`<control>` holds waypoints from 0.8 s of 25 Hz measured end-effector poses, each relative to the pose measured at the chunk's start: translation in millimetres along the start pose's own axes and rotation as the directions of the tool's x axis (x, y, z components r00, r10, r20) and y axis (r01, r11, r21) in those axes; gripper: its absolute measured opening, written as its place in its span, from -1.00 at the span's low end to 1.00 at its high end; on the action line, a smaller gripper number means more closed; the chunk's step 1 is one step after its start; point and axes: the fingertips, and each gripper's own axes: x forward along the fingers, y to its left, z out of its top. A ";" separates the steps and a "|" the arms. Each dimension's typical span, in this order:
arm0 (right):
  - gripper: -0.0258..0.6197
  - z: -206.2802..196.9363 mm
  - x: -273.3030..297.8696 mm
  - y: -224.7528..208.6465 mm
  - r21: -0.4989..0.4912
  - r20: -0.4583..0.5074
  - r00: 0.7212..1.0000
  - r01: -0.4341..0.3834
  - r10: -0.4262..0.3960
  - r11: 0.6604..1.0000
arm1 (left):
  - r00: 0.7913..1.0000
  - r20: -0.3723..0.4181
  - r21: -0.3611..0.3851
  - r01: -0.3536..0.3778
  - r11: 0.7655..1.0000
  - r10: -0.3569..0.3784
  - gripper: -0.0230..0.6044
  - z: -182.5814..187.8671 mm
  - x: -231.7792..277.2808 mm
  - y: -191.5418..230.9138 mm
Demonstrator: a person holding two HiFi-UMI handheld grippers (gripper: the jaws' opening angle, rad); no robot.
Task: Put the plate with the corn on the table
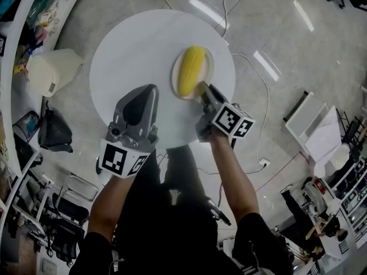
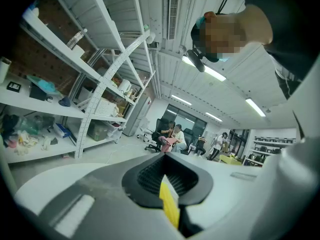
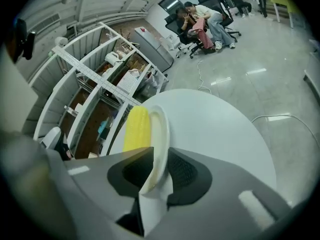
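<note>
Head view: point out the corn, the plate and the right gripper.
corn (image 1: 191,70), head view, middle of the cob.
plate (image 1: 210,63), head view, bare rim on the cob's right.
right gripper (image 1: 202,89), head view, between its fingertips, at the plate's near edge.

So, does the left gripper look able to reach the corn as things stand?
Probably yes. The corn lies uncovered on the plate, and only bare table separates it from the left gripper. The right gripper, jaws open around the plate's near rim, crowds only the corn's near end.
</note>
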 end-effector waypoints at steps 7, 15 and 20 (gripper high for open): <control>-0.61 0.3 -2.4 -3.8 -0.016 0.000 1.000 0.012 -0.012 1.000 | 1.000 0.000 -0.003 -0.005 1.000 0.005 -0.93 -2.1 -4.1 2.5; -0.60 2.1 -3.0 -5.4 -0.034 0.014 0.999 0.037 -0.036 0.999 | 1.000 0.002 -0.001 -0.005 1.000 0.005 -0.93 -1.5 -4.7 4.4; -0.58 3.7 -8.5 -10.9 -0.036 0.030 0.998 0.048 -0.047 0.998 | 1.000 0.006 -0.004 -0.005 1.000 0.005 -0.93 -2.5 -5.4 2.2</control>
